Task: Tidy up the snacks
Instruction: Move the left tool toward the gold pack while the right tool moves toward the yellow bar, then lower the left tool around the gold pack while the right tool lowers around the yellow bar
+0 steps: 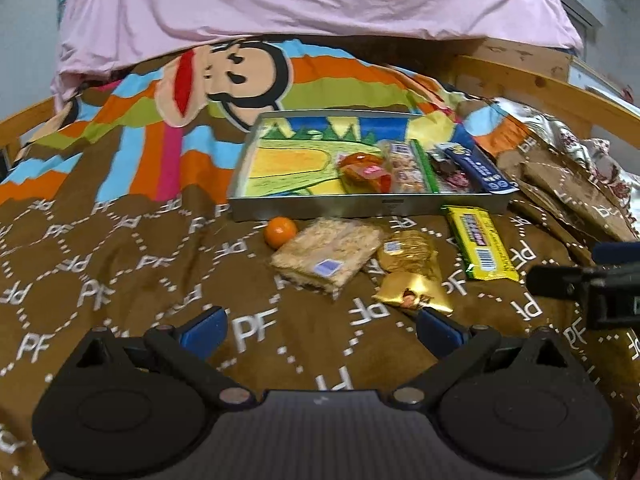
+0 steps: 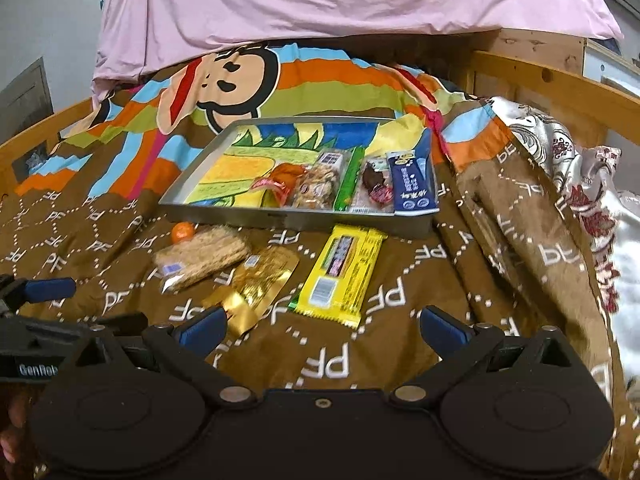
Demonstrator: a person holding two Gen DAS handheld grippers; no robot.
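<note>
From the left wrist view, the sorting is looking partly done: a shallow grey metal tray with a bright cartoon-printed floor [image 1: 312, 210] is lying on the brown blanket with white lettering [image 1: 120, 280], and its right end is already holding an orange-wrapped snack [image 1: 362, 172], a clear packet of nut bars [image 1: 408, 170], a dark wrapped sweet [image 1: 450, 172] and a long navy blue packet [image 1: 486, 172]. Four items are waiting on the blanket just in front of the tray: a small round orange fruit [image 1: 281, 232], a square clear-wrapped oat cake [image 1: 328, 254], a crinkled gold foil packet [image 1: 412, 272] and a yellow bar-shaped wrapper [image 1: 480, 244]. The left gripper [image 1: 320, 326] is hovering low over the blanket with its blue-tipped fingers spread wide, gripping nothing and touching nothing; the gold packet is lying just ahead of its right finger. The next move probably calls for closing in on one loose item and pinching it across its narrow side. From the right wrist view, the right gripper [image 2: 322, 326] is likewise standing wide apart and empty, with the yellow wrapper [image 2: 340, 276] lying just ahead between its fingers, the likeliest next pick, and the gold packet [image 2: 260, 284] near its left finger. The tray [image 2: 280, 216] is sitting beyond, its left half bare, leaving room for what remains.
</note>
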